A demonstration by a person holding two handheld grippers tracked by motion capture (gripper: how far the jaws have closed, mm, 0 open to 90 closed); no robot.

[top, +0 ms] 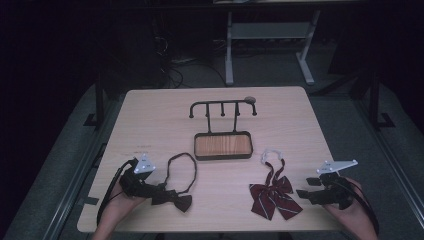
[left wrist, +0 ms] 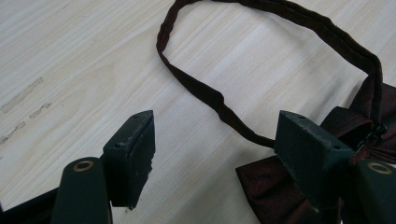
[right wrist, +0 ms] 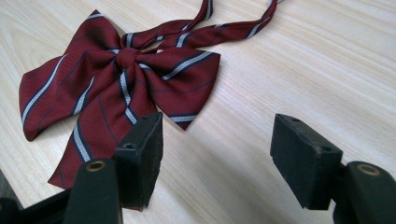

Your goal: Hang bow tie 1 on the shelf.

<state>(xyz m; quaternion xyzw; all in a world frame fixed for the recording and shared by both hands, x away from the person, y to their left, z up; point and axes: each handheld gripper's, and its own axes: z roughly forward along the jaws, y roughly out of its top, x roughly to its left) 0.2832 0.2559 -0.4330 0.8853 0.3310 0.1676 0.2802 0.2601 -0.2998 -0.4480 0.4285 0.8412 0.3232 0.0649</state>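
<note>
Holding each hand-held gripper spread, we hover the left [left wrist: 215, 140] by the dark bow tie [top: 176, 199] (near edge), the right [right wrist: 217, 149] by the striped bow [right wrist: 116, 79].

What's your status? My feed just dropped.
Left gripper open at dark bow tie. Right gripper open beside striped bow tie. Hook rack unobstructed.

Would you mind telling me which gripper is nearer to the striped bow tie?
Right. The right gripper sits just beside the striped bow tie, while the left gripper is across the table at the dark bow tie.
</note>
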